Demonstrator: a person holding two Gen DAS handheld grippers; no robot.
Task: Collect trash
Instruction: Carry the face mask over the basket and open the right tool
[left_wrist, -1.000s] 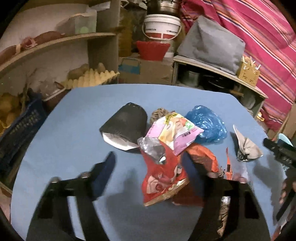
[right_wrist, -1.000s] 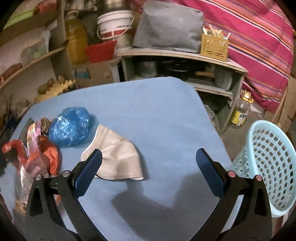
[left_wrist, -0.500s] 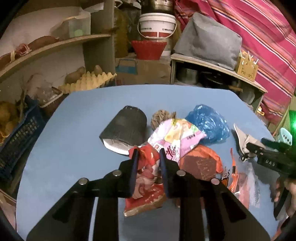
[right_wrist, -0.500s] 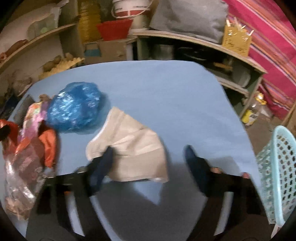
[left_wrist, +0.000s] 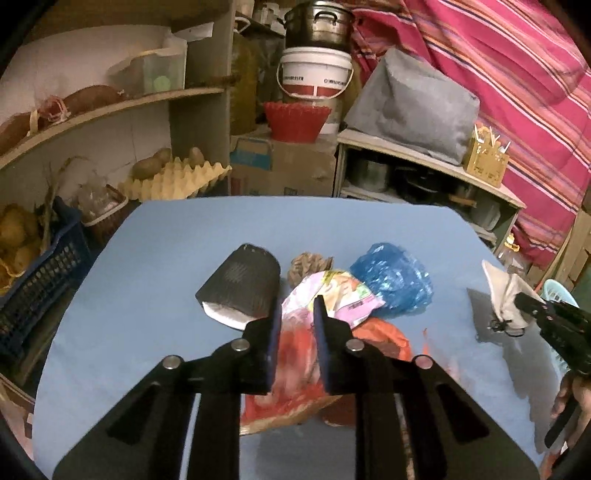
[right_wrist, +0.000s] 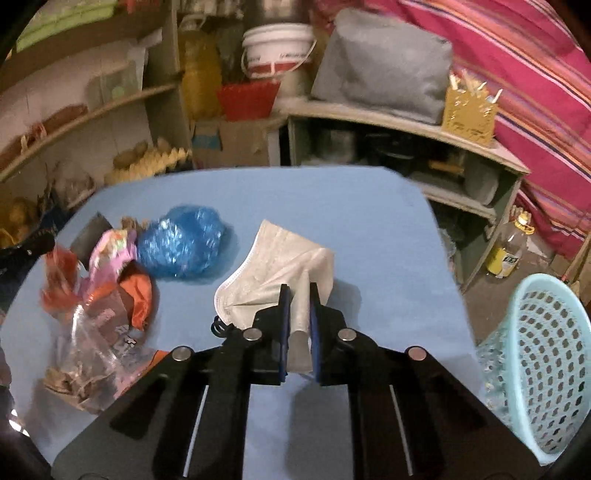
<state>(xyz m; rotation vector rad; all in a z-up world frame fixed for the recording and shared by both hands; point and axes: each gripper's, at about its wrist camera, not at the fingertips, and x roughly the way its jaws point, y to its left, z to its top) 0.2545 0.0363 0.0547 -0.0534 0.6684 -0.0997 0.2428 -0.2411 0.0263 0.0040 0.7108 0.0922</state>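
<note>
Trash lies on a blue table (left_wrist: 155, 266). My left gripper (left_wrist: 297, 321) is shut on a red snack wrapper (left_wrist: 295, 369) and holds it lifted, next to a pink wrapper (left_wrist: 332, 291), a black pouch (left_wrist: 243, 284), a blue plastic bag (left_wrist: 395, 280) and an orange wrapper (left_wrist: 388, 336). My right gripper (right_wrist: 298, 306) is shut on a white face mask (right_wrist: 280, 269) and holds it raised off the table; it also shows in the left wrist view (left_wrist: 506, 295). A light blue basket (right_wrist: 546, 354) stands off the table's right edge.
A clear plastic bag (right_wrist: 92, 354) lies at the table's near left in the right wrist view. Shelves with an egg tray (left_wrist: 173, 181), a white bucket (left_wrist: 314, 74) and a red bowl (left_wrist: 295, 118) stand behind. A bottle (right_wrist: 509, 247) stands on the floor.
My left gripper closed on the red wrapper and lifted it. My right gripper moved onto the face mask, closed on it and raised it.
</note>
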